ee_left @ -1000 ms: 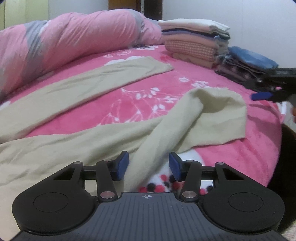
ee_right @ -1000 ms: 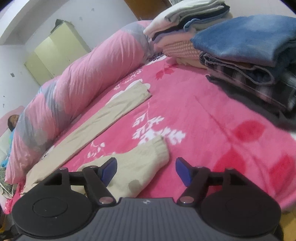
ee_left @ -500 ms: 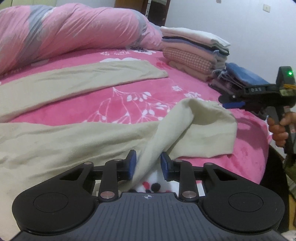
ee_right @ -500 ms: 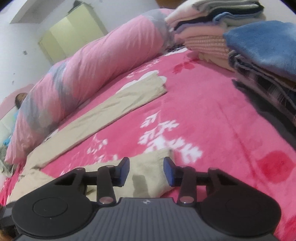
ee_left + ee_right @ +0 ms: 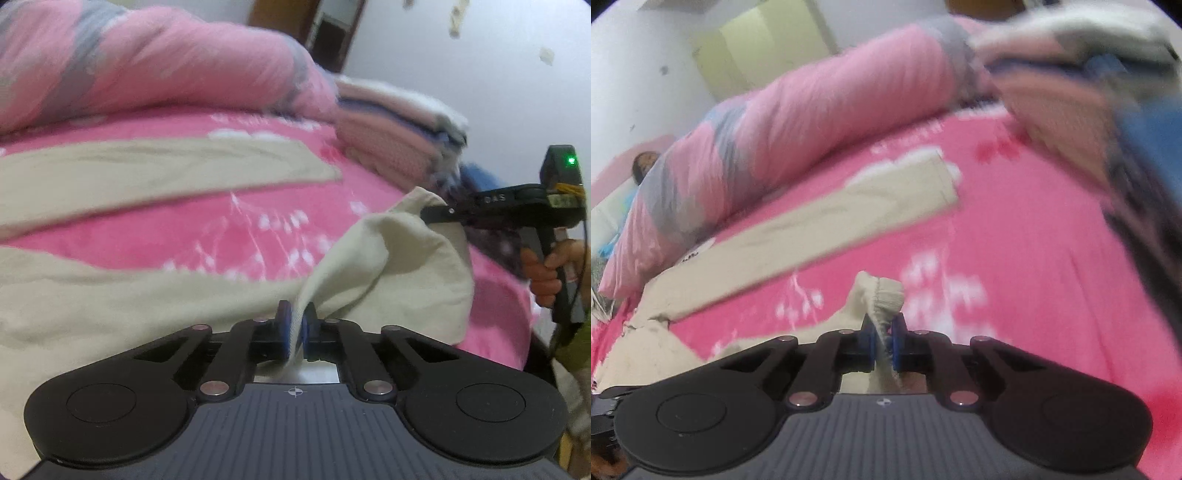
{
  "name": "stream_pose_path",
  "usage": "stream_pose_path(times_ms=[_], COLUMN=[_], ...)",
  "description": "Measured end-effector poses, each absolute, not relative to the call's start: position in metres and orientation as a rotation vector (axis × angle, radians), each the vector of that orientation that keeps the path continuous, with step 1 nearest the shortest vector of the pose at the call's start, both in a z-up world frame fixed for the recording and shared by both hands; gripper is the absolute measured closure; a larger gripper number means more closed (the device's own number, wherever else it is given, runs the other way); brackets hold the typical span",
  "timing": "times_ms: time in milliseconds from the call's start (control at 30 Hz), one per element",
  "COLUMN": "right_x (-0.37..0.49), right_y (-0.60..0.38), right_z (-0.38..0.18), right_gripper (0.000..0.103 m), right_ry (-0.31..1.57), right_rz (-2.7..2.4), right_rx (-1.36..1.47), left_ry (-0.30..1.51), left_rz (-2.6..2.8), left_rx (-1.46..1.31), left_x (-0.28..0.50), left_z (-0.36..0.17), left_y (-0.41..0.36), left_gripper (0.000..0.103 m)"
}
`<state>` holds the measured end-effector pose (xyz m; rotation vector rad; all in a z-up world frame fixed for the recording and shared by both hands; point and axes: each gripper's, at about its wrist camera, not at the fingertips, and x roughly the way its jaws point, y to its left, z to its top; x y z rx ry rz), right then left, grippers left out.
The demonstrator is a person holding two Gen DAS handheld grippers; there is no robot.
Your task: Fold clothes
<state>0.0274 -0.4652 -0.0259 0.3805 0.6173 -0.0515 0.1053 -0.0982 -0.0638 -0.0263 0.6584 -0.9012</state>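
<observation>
1. Two grippers, one in each of the person's hands, work over a bed covered by a pink floral blanket (image 5: pixel 155 236), the landmark for all places below.
2. Left gripper (image 5: pixel 295 328): its blue fingers (image 5: pixel 283 328) have just been closing and now pinch a fold of the beige garment (image 5: pixel 110 295); a second ago they stood spread with the cloth loose between them.
3. Right gripper (image 5: pixel 882 343): its fingers (image 5: pixel 868 341) have likewise just been closing and now clamp the ribbed cuff (image 5: pixel 882 295) of the same garment; a second ago they were wide apart over the cuff, which then lay flat on the blanket.
4. The beige garment lies mostly spread on the blanket. One long limb (image 5: pixel 812 229) stretches flat across it toward the rolled pink quilt (image 5: pixel 147 66) at the blanket's far side. The near part is now raised off the blanket in a peak between the two grippers, where before it lay slack.
5. In the left wrist view the right gripper (image 5: pixel 439 216) meets the lifted cloth near the blanket's right edge, with the person's hand (image 5: pixel 543 269) on its handle.
6. A stack of folded clothes (image 5: pixel 399 125) sits on the blanket's far right corner, beside the quilt.
7. Both views are motion-blurred.
</observation>
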Motion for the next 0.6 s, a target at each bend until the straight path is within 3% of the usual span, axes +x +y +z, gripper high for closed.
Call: stream_pose_path(times_ms=[200, 300, 400, 600], right_x=[0.059, 0.027, -0.02, -0.089], right_y=[-0.423, -0.418, -0.434, -0.46], right_z=[0.081, 0.097, 0.07, -0.035], right_gripper=[0.095, 0.095, 0.094, 0.084], right_ry=[0.283, 0.156, 0.142, 0.458], right_rz=[0.127, 0.169, 0.165, -0.01], right_rx=[0.016, -0.072, -0.049, 0.154], left_ry=[0.489, 0.456, 0.483, 0.659], left_rz=[-0.878, -0.928, -0.985, -1.052], left_rx=[-0.176, -0.186, -0.117, 0.074], left_x=[0.097, 0.084, 0.07, 0.051], left_z=[-0.009, -0.002, -0.014, -0.068], left_y=[-0.069, -0.063, -0.067, -0.085], left_gripper=[0.1, 0.1, 0.1, 0.1])
